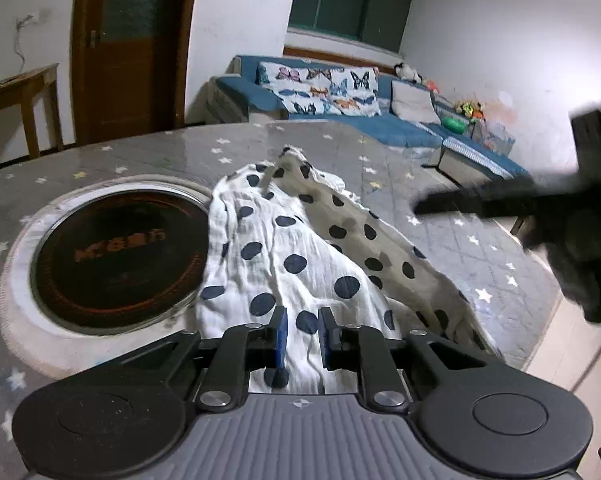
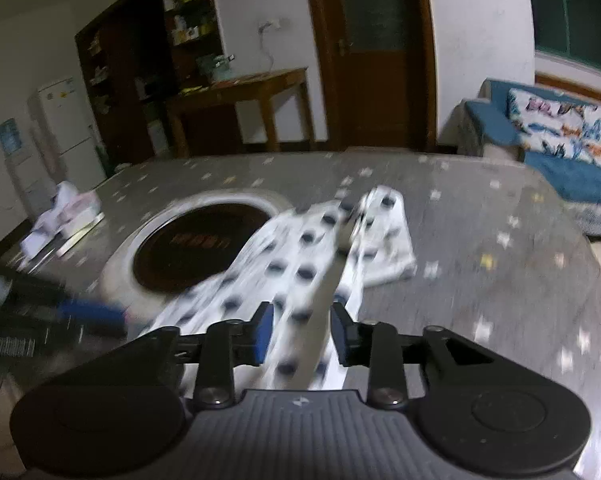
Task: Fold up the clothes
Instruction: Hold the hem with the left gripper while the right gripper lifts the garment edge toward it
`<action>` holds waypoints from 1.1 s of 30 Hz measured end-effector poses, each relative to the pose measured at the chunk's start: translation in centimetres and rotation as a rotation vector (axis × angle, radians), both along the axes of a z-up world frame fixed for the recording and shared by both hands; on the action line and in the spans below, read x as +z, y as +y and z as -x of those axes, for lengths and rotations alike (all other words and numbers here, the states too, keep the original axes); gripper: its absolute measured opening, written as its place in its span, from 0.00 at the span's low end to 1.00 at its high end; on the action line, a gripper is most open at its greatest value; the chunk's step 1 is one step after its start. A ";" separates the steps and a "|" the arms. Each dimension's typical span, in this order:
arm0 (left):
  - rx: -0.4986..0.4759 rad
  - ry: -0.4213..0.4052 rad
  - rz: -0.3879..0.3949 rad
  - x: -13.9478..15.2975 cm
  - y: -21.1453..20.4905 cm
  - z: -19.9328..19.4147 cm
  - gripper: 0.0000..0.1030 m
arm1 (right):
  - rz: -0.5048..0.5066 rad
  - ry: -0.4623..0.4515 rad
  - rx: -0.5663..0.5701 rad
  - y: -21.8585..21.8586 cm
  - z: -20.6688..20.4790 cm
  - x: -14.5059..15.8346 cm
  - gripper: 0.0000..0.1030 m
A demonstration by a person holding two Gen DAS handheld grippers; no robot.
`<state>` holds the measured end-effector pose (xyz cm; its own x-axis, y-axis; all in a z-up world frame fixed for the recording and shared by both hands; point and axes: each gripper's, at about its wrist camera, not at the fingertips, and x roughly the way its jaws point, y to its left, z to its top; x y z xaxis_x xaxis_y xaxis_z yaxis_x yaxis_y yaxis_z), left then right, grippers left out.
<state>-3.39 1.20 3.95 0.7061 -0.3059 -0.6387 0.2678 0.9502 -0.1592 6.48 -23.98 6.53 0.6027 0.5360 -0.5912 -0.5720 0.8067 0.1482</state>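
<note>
Star-patterned worktop (image 1: pixel 440 248) carries the crumpled polka-dot garment (image 1: pixel 284 248), overlapping a recessed burner (image 1: pixel 116 252). Both left gripper (image 1: pixel 303 334) and right gripper (image 2: pixel 301 330) fingers stand part-open around cloth; whether either pinches, I cannot tell; it may slip.

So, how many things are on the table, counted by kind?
Polka-dot garment: 1
Round cooktop: 1
Pile of papers or cloth at the far left edge, too blurred to tell: 1
Total: 3
</note>
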 end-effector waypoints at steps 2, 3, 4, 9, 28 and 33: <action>-0.007 0.018 -0.008 -0.9 -0.3 -1.1 0.18 | 0.004 0.002 -0.017 0.8 -2.4 0.0 0.35; -0.010 0.030 -0.010 -1.4 -0.4 -1.5 0.18 | 0.005 0.004 -0.025 1.2 -3.6 -0.1 0.35; -0.009 0.045 -0.010 -1.9 -0.4 -1.8 0.18 | 0.007 0.009 -0.033 1.6 -5.0 -0.2 0.35; -0.006 0.097 0.006 -3.6 0.2 -2.9 0.18 | 0.033 0.024 -0.049 3.9 -10.4 -1.3 0.36; -0.006 0.126 0.006 -5.0 1.1 -3.1 0.26 | 0.072 0.007 -0.125 4.0 -15.2 -3.4 0.03; -0.001 0.119 0.005 -5.3 1.2 -3.0 0.26 | 0.078 -0.061 -0.182 0.0 -12.5 -0.4 0.03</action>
